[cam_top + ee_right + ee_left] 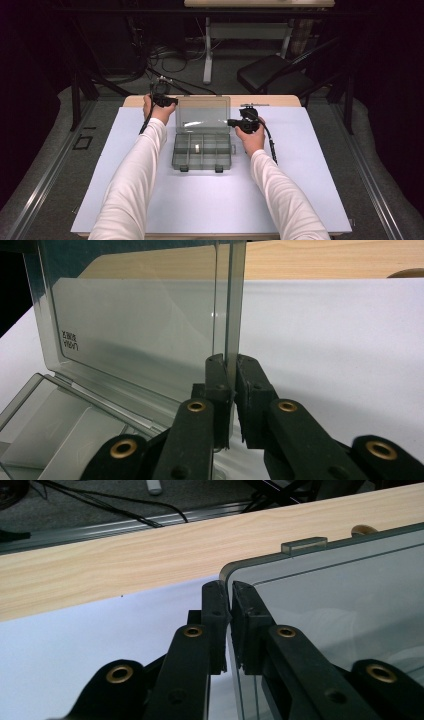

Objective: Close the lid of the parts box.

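One organizer box (202,145); two grippers (170,100) (235,122).

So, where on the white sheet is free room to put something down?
Free: the broad strip of white sheet between the compartment box and the near edge, between the sleeves, and both outer margins. Crowded: beside the raised lid, where the left gripper and right gripper clamp its side edges.

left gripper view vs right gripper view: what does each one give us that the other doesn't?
Left gripper view: the lid's top corner with a small latch tab, and the floor past the wooden table edge. Right gripper view: the box's open compartments and printed lettering on the lid. Shared: black jaws shut on a lid edge, left gripper, right gripper, plus the white table sheet.
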